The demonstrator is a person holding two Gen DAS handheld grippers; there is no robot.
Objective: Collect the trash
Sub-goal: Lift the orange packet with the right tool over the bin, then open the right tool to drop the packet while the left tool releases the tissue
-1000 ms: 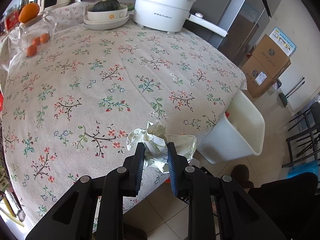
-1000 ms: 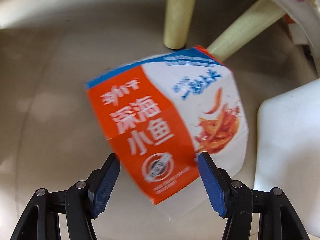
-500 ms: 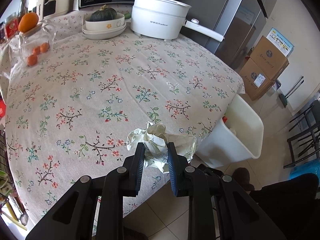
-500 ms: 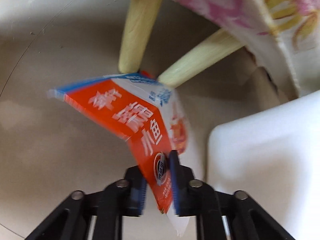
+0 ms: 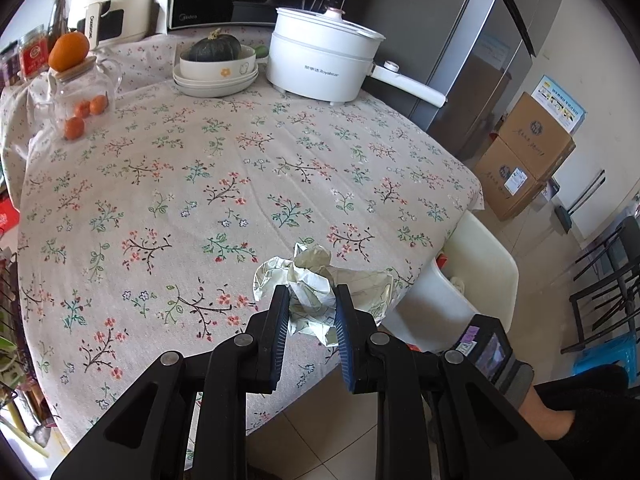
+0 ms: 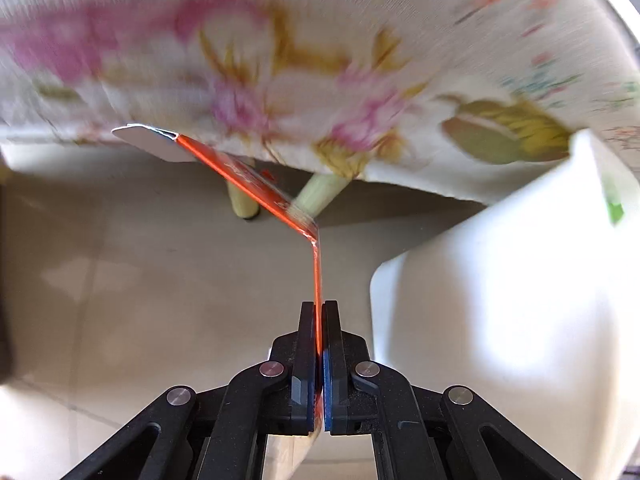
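My left gripper [image 5: 311, 300] is shut on a crumpled pale paper wad [image 5: 312, 286], held above the near edge of the floral tablecloth [image 5: 200, 184]. The white trash bin [image 5: 476, 268] stands on the floor by the table's right corner, with bits of trash inside. In the right wrist view my right gripper [image 6: 319, 312] is shut on a flat orange and white snack packet [image 6: 248, 178], seen edge-on and bent, lifted off the floor under the tablecloth's hanging hem. The bin's white wall [image 6: 500, 320] is close on the right. The right gripper's body [image 5: 486, 346] shows low beside the bin.
On the table's far side stand a white electric pot [image 5: 324, 66], stacked bowls with a dark squash [image 5: 216, 66] and a glass jar of oranges [image 5: 80, 100]. Cardboard boxes [image 5: 524, 160] and a black chair [image 5: 608, 280] stand at the right. Wooden table legs [image 6: 320, 196] rise behind the packet.
My right gripper closed on the snack packet and lifted it off the floor toward the tablecloth hem; the packet folded edge-on. The left gripper rose slightly, still holding the paper wad.
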